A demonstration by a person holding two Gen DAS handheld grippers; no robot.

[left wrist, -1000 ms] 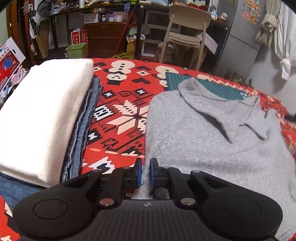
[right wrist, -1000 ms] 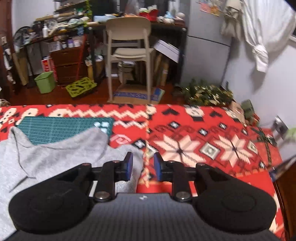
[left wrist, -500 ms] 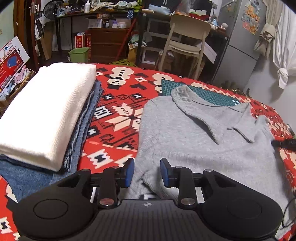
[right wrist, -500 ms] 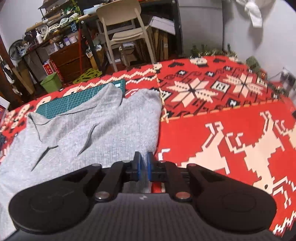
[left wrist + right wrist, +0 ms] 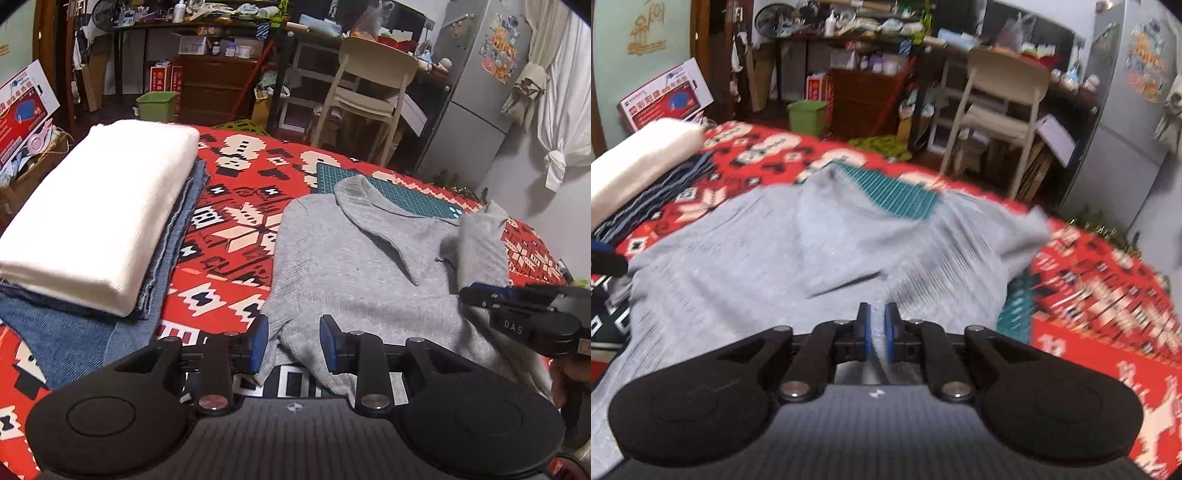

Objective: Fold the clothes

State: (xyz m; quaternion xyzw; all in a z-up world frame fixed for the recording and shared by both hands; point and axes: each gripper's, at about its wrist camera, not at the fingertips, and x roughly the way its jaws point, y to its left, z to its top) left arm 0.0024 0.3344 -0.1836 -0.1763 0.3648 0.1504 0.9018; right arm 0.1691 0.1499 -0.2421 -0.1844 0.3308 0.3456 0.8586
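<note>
While the grey shirt (image 5: pixel 354 280) lies spread out on the red patterned cover (image 5: pixel 236 236), the left gripper (image 5: pixel 293 347) hangs over its near left edge. Its two blue-tipped fingers (image 5: pixel 258 341) are spread apart, and a bit of grey cloth sits in the gap without being squeezed. The right gripper (image 5: pixel 877 332) has its fingers pressed together on a fold of the shirt's right side, and that side is lifted and turned over toward the middle. The right wrist picture is blurry. Part of a green cutting mat (image 5: pixel 402 192) peeks out from under the shirt's collar. To the left of the shirt, well apart from it, a folded white cloth (image 5: pixel 99 214) rests on top of folded blue jeans (image 5: pixel 66 336).
</note>
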